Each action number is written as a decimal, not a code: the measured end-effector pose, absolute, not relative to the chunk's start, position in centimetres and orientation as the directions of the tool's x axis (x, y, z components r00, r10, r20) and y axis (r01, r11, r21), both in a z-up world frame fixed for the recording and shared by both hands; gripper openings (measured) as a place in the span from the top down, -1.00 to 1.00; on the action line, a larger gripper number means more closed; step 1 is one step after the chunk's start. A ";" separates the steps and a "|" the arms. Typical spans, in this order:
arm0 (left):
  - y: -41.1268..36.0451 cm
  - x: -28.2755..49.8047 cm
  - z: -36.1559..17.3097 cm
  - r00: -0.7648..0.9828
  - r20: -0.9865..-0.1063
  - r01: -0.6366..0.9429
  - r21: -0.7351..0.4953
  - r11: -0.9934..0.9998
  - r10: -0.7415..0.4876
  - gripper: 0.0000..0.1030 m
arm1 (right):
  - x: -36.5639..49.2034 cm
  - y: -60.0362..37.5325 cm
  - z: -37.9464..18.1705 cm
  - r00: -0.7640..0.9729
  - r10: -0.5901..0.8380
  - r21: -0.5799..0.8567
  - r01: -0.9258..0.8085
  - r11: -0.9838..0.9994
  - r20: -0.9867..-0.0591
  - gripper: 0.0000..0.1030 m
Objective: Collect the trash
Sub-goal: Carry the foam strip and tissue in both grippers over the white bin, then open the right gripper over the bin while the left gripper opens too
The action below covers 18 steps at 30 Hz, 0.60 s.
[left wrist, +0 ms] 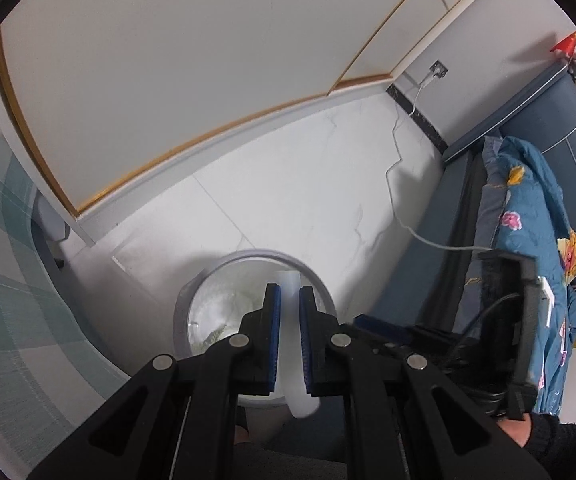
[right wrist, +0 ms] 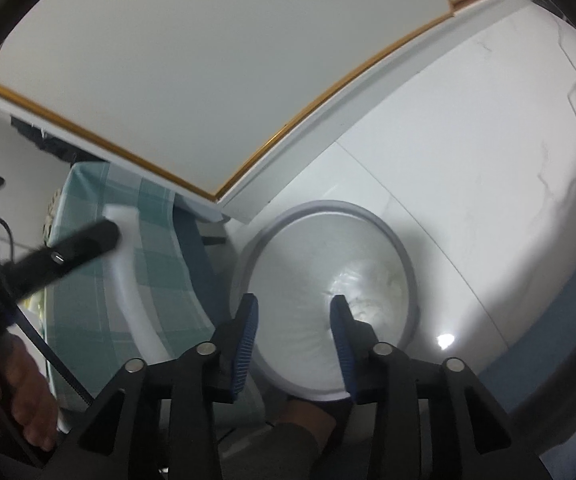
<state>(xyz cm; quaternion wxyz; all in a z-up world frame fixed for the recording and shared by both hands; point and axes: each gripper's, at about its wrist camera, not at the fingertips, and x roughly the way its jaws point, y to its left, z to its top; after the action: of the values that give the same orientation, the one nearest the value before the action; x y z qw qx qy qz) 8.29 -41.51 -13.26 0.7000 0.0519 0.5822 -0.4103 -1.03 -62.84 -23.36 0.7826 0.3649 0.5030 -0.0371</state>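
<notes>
One white tube (left wrist: 291, 344) between left claw (left wrist: 289, 300) pads, above bin (left wrist: 215, 276).

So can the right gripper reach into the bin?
Probably yes. The right gripper is open and holds nothing, right above the bin, whose mouth has nothing over it.

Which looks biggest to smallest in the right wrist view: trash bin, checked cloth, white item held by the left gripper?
1. Trash bin, though nearest the lens, which inflates it.
2. Checked cloth, close behind it in apparent area.
3. White item in the left gripper, clearly smallest.
</notes>
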 end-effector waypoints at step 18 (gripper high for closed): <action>-42.6 8.2 -18.2 -0.162 -0.953 0.580 -0.302 0.756 -0.256 0.79 | -2.2 -64.6 -22.0 0.570 0.242 0.562 0.491 0.666 -0.785 -0.28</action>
<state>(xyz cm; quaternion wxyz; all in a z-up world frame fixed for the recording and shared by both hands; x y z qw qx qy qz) 8.17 -42.61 -18.18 0.6365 0.1180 0.6878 -0.3285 -2.19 -64.65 -22.04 0.7900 0.4013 0.4569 -0.0787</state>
